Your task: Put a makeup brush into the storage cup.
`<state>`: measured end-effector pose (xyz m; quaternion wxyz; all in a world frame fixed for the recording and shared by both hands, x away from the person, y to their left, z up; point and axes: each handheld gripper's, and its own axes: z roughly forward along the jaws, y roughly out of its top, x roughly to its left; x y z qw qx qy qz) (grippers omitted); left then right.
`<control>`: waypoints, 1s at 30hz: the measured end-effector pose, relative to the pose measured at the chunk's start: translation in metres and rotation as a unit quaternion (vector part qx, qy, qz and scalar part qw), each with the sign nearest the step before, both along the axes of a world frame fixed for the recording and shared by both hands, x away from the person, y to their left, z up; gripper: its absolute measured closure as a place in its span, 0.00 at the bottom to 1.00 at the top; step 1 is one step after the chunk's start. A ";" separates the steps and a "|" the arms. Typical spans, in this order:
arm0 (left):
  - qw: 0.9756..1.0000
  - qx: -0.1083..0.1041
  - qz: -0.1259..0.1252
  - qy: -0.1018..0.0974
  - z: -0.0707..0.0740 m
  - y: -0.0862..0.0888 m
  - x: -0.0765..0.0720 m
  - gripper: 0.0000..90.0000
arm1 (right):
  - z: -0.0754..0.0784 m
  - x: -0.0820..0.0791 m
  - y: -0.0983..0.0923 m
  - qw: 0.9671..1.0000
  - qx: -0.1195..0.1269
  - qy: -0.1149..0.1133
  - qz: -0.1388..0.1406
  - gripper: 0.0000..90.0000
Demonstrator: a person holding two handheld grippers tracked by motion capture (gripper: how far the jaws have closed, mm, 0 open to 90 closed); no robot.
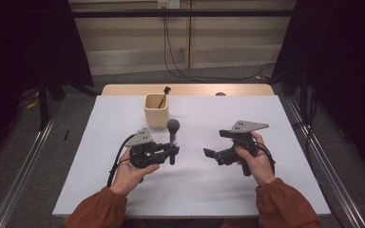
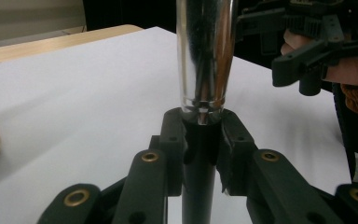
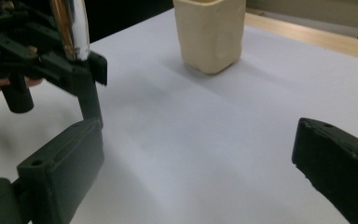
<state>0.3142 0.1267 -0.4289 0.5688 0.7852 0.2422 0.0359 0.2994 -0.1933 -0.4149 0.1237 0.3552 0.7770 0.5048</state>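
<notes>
At about nine o'clock of the worktop (image 1: 247, 190) middle, the left gripper (image 1: 171, 151) has its fingers (image 2: 175, 140) clenched on the black handle of a makeup brush (image 1: 173, 130). The brush stands upright, its round dark head up, its chrome ferrule just above the fingers, and seems to be held above the white surface rather than resting on it. At eleven o'clock from that gripper, near it but apart, sits the cream cup (image 1: 156, 110), with another brush (image 1: 163, 96) leaning inside, its tip over the rim toward one o'clock.

Further right, at three o'clock of the middle, the right gripper (image 1: 214, 153) hovers with its fingers (image 3: 60, 168) released and spread wide, nothing between them, pointing toward nine o'clock at the held brush. A person's hands in rust-coloured sleeves carry both tools from six o'clock.

My reading is that the step in hand is the carry: the brush is lifted and gripped, not yet placed. The next move likely calls for swinging the left gripper toward eleven o'clock until the handle end is over the cup's mouth, keeping the brush near upright, lowering it beside the other one, then letting go. The cup is light; a nudge on its rim could tip it.
</notes>
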 end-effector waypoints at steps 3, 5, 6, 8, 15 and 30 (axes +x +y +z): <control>1.000 -0.002 0.005 0.004 0.001 0.005 -0.002 0.83 | -0.002 -0.005 -0.003 1.000 0.011 -0.012 -0.007 0.02; 1.000 -0.003 0.008 0.004 0.002 0.009 -0.002 0.83 | -0.004 -0.007 -0.006 1.000 0.018 -0.018 -0.015 0.02; 1.000 -0.001 0.009 0.003 0.003 0.011 -0.002 0.83 | -0.005 -0.008 -0.007 0.999 0.024 -0.020 -0.019 0.02; 1.000 -0.003 0.012 0.004 0.004 0.014 -0.002 0.83 | -0.005 -0.010 -0.009 0.999 0.022 -0.022 -0.025 0.02; 1.000 -0.005 0.017 0.000 0.009 0.020 -0.002 0.83 | -0.005 -0.020 -0.012 0.998 0.024 -0.040 -0.041 0.01; 0.999 -0.003 0.031 -0.010 0.019 0.038 0.000 0.83 | -0.017 -0.032 -0.037 0.994 0.037 -0.063 -0.084 0.00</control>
